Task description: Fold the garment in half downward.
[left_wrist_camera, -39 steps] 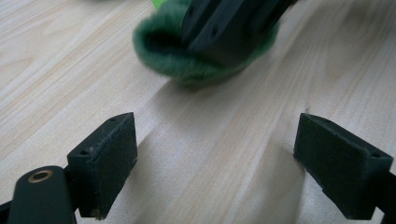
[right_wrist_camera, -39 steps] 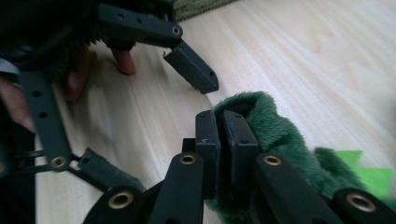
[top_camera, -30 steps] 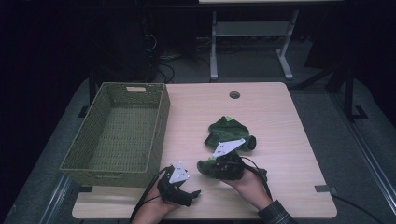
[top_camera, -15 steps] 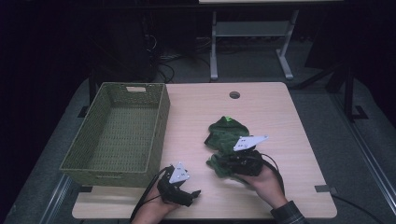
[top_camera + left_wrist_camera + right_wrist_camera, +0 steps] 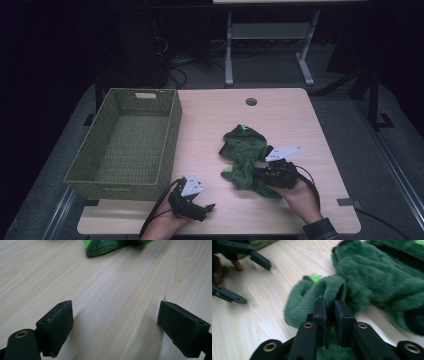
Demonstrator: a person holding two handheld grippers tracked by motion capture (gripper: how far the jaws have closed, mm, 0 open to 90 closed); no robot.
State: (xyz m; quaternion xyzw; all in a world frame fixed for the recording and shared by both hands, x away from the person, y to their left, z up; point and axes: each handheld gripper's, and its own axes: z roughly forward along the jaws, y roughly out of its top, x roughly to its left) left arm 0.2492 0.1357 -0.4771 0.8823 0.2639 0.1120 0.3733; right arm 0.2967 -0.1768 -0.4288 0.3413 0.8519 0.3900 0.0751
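Two hand-held black claws over a pale wooden bench (image 5: 280, 115), seen from above and from each claw's own camera. Right claw (image 5: 329, 307) clamped on a raised fold of a dark green fuzzy plush garment (image 5: 245, 160), jaws narrowly apart with the fold pinched between the pads, having just been opening a little with the cloth between them. Garment crumpled on the right half of the bench, near the front edge, a small bright green patch (image 5: 315, 277) showing beside the gripped fold. Left claw (image 5: 207, 206) low at the front edge of the bench, jaws spread wide over bare wood with nothing between them, well apart from the garment. Rectangular olive-green woven basket (image 5: 170, 125) on the left side of the bench, just beyond the left claw, with no contents visible. Dark floor and a grey metal frame (image 5: 265, 35) behind the bench.
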